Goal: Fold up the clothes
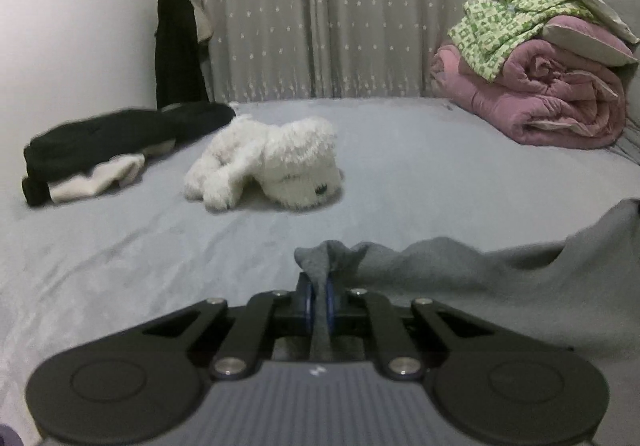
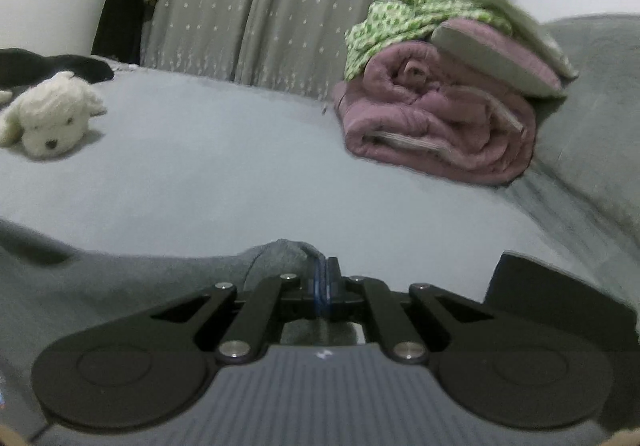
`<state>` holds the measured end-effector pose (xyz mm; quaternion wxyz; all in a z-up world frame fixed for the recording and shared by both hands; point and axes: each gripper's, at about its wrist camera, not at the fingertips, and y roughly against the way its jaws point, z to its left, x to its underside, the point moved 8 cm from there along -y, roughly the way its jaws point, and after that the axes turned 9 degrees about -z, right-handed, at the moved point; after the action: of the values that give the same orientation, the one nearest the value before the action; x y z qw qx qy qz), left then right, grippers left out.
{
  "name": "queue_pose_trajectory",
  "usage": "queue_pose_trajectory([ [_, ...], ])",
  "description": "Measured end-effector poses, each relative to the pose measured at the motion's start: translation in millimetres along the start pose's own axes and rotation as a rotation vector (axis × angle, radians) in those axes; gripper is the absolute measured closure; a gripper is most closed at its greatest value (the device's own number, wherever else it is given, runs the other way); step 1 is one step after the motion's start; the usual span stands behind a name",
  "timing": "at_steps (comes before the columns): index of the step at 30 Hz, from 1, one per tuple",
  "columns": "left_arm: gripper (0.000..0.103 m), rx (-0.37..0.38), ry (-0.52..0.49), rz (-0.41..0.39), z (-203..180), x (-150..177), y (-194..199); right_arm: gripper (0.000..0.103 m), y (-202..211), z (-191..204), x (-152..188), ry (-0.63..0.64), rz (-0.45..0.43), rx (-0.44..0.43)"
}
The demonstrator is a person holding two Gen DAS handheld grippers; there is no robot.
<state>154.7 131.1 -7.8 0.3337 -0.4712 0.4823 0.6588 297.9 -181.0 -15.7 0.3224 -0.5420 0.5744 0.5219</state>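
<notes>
Grey garment (image 1: 460,278) pinched by two grippers, left (image 1: 319,286) and right (image 2: 322,278), jaws clamped.

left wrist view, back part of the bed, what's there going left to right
black clothes → white plush dog → pink quilt with a green patterned cloth on top

On the bed (image 1: 360,174): plush dog (image 1: 268,162) mid-bed, dark clothes (image 1: 120,134) to its left, rolled quilt (image 1: 552,102) far right under a patterned cover (image 1: 512,26), curtain (image 1: 320,6) behind
</notes>
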Motion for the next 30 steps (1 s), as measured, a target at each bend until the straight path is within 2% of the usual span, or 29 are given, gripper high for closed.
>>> queue_pose_trajectory([
  [9,0.096,-0.062,-0.064,-0.125,-24,-57,-56,0.1,-13,-12,-36,0.035,-0.115,0.108],
  [14,0.096,-0.081,-0.048,-0.138,-44,-72,-98,0.1,-38,-22,-35,0.029,-0.099,0.149],
  [19,0.096,-0.097,-0.042,-0.087,-57,-50,-137,0.1,-65,-17,-11,0.05,-0.038,0.157],
  [25,0.095,-0.12,-0.007,0.026,-60,-8,-168,0.1,-89,-7,22,0.053,0.067,0.132],
  [28,0.091,-0.118,0.014,0.071,-59,3,-172,0.099,-95,-5,34,0.045,0.125,0.118],
  [30,0.086,-0.112,0.021,0.086,-58,3,-170,0.093,-92,-5,35,0.035,0.137,0.115],
])
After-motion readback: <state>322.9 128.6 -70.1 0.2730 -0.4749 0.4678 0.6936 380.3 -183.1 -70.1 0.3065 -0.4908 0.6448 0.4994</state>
